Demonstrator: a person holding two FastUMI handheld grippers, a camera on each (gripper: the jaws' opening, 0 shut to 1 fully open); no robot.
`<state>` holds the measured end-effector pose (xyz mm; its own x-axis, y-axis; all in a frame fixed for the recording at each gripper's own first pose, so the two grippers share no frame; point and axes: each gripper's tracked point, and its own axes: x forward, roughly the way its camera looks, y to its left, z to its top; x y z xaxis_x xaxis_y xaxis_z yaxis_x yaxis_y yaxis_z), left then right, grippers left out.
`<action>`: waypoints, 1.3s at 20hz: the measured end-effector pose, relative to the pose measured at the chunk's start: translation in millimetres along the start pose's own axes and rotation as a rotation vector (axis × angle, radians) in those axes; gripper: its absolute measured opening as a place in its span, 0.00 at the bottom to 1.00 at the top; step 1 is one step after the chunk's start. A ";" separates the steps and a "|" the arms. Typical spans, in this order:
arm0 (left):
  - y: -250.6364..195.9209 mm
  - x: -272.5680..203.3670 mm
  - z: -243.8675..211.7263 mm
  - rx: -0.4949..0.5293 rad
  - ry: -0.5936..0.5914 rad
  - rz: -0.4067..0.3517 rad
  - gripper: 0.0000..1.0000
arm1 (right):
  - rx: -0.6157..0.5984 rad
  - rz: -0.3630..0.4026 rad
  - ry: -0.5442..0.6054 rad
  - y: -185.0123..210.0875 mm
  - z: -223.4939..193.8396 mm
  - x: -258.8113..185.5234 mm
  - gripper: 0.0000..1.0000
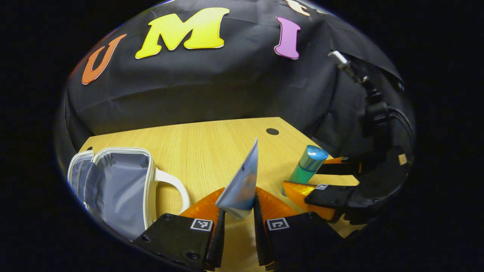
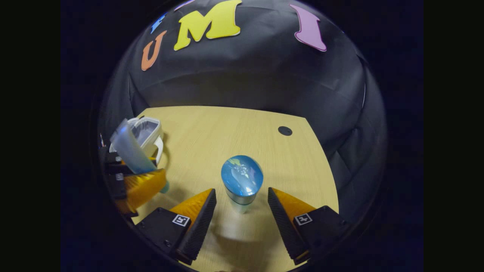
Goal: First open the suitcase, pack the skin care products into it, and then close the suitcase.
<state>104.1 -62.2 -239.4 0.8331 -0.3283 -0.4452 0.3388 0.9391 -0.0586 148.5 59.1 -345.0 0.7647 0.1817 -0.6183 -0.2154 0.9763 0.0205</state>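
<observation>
While the suitcase point(image 1: 113, 185) lies open at the left end of the wooden table point(image 1: 211, 143), its grey lining showing and its white handle facing the middle, we judge it a small, light, soft-walled case that could slide if nudged. Next in size, the bottle point(image 2: 242, 181) stands upright on the table between the fingers of the right gripper point(image 2: 242, 200), which are spread wide with clear gaps on both sides. We expect its glossy domed cap to be slippery, so the straight body below the cap looks the better place to grip. Smallest, the flat tube point(image 1: 242, 181) is pinched by its lower end in our left gripper point(image 1: 239, 211), standing up near the suitcase; it seems light and squashy, so gentle pressure should do.
</observation>
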 end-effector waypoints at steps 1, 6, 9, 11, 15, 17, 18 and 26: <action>3.3 -11.2 3.9 0.003 -0.009 0.006 0.37 | 0.000 -0.005 0.000 -0.1 0.5 3.8 0.79; 28.1 -62.8 22.0 0.019 -0.043 0.040 0.37 | 0.021 -0.054 0.016 -2.8 -3.3 12.2 0.49; 61.7 -91.5 26.0 0.014 -0.040 0.088 0.41 | 0.016 -0.072 0.019 -0.2 -5.4 10.3 0.37; 90.7 -109.9 23.5 0.001 -0.030 0.123 0.41 | 0.008 -0.079 0.030 6.3 -9.2 4.1 0.36; 151.9 -129.3 13.1 -0.031 -0.009 0.189 0.37 | 0.050 -0.063 0.028 33.1 -8.8 -26.4 0.35; 178.7 -127.5 2.6 -0.060 0.024 0.209 0.41 | 0.060 -0.047 0.010 52.5 -2.4 -47.0 0.35; 191.6 -126.2 -4.3 -0.074 0.046 0.222 0.41 | 0.060 -0.033 -0.002 63.9 1.9 -58.1 0.35; 244.7 -102.1 -70.4 -0.136 0.263 0.303 0.37 | 0.027 0.016 -0.033 119.1 14.0 -119.2 0.35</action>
<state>71.1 208.3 -271.2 0.7399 -0.0147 -0.6726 0.0204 0.9998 0.0006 40.1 155.4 -257.9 0.7813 0.2002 -0.5912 -0.2114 0.9761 0.0511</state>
